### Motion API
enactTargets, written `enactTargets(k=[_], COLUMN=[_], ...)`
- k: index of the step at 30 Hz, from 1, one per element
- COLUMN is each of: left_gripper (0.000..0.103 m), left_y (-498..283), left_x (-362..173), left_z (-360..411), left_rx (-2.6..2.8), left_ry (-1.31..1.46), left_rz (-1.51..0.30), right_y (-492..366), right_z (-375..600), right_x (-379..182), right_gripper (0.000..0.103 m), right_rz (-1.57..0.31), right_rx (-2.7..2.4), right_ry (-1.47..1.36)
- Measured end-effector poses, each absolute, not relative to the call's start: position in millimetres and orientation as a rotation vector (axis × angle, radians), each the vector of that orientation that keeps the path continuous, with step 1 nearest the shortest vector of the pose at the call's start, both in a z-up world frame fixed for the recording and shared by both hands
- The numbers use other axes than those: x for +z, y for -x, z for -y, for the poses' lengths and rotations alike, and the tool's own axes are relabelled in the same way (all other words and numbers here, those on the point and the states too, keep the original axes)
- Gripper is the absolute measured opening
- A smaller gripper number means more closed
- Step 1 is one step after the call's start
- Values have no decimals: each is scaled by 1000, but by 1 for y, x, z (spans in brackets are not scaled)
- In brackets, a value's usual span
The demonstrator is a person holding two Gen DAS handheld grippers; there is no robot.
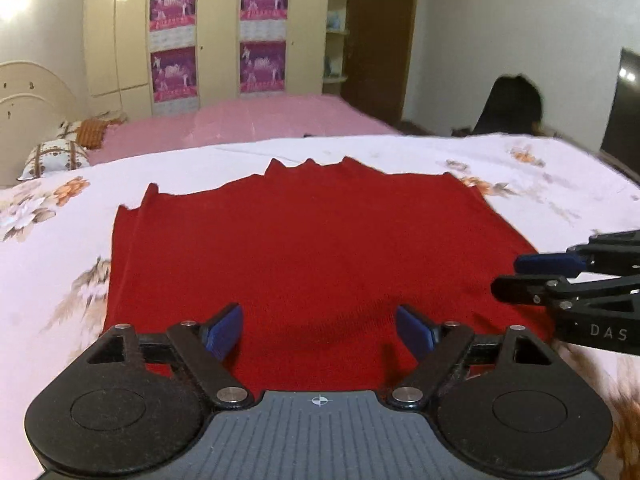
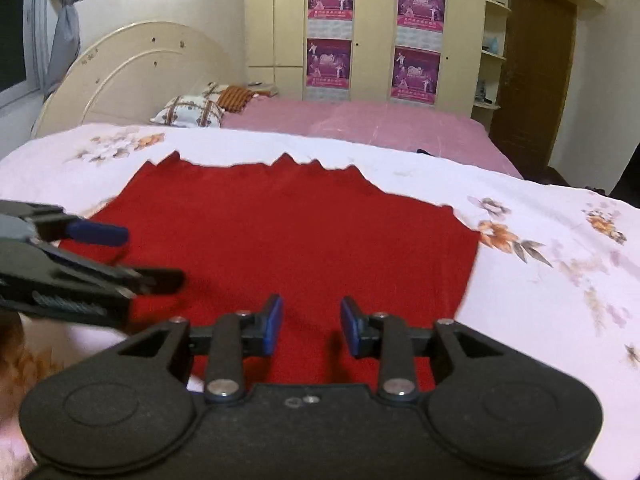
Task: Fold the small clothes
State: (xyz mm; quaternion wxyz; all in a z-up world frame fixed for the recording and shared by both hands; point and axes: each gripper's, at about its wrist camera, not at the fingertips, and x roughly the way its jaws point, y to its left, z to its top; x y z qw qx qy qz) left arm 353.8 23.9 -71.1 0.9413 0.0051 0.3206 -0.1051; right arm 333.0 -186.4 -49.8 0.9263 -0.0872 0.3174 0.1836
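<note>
A red garment [image 1: 312, 240] lies spread flat on a white floral bedsheet [image 1: 60, 240], its far edge jagged. My left gripper [image 1: 319, 332] hovers over the garment's near edge, jaws wide open with only cloth below the blue pads [image 1: 224, 332]. In the right wrist view the red garment [image 2: 288, 232] fills the middle. My right gripper [image 2: 312, 325] is above its near edge, with a narrower gap between the pads and nothing gripped. Each gripper appears in the other's view: the right gripper [image 1: 508, 276] by the garment's right edge, the left gripper [image 2: 152, 258] over its left part.
Beyond the floral sheet [image 2: 540, 240] lies a pink-covered bed [image 2: 360, 120] with pillows [image 2: 188, 114] and a cream headboard [image 2: 132, 76]. A wardrobe with purple posters [image 2: 332, 28] and a brown door [image 2: 532, 80] stand at the back. A dark shape [image 1: 512, 104] sits at the far right.
</note>
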Motion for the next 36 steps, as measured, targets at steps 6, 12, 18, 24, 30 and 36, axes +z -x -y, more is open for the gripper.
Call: enactTargets(k=[6, 12, 18, 24, 30, 36], left_gripper=[83, 96, 97, 103, 103, 103], left_y=[-330, -334, -270, -187, -129, -86], left_x=[-88, -80, -39, -13, 18, 43], left_z=[-33, -42, -62, -79, -81, -82], left_rx=[-150, -114, -131, -73, -72, -106], left_ry=[-82, -92, 16, 75, 102, 96], left_rz=[-671, -760, -734, -701, -656, -584], right_y=[-311, -308, -273, -222, -160, -105], right_z=[189, 199, 217, 218, 204, 195], right_x=[-79, -75, -26, 6, 29, 55], right_gripper=[33, 37, 73, 99, 102, 102], right_rz=[-661, -715, -707, -724, -709, -604], right_rx=[409, 363, 345, 333, 300, 291], right_ry=[272, 241, 45, -47, -24, -12])
